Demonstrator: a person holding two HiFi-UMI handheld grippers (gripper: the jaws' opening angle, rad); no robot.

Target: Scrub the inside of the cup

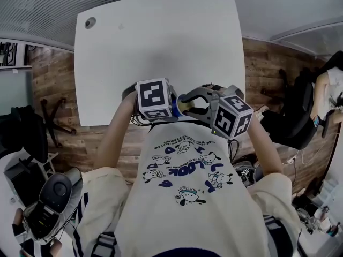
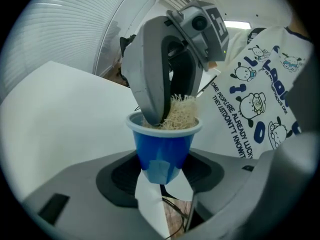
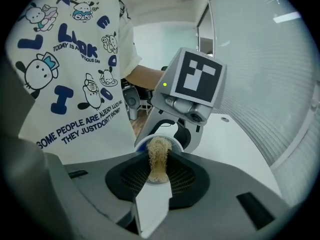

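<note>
Item: blue plastic cup point(image 2: 164, 146), one, held off the table in front of the person's chest, mouth turned toward the right gripper.
Handling: judged light and thin-walled; likely to flex under a hard squeeze, and the smooth tapered side could slip.
Hold point: best taken low on the body, leaving the rim free.
Contents: straw-coloured fibre scrubber point(image 2: 181, 113), one, soft and springy-looking, its wad pushed into the cup's mouth.
Left gripper point(image 2: 162, 173): one; jaws stood wide, clamped on the cup's lower wall.
Right gripper point(image 3: 157, 178): one; jaws drawn narrow, pinched on the scrubber.
Surface: white table point(image 1: 161, 47), one, beyond the grippers, nothing else on it made out.
Wearer: cartoon-print shirt point(image 1: 187, 175), just beside the cup.
</note>
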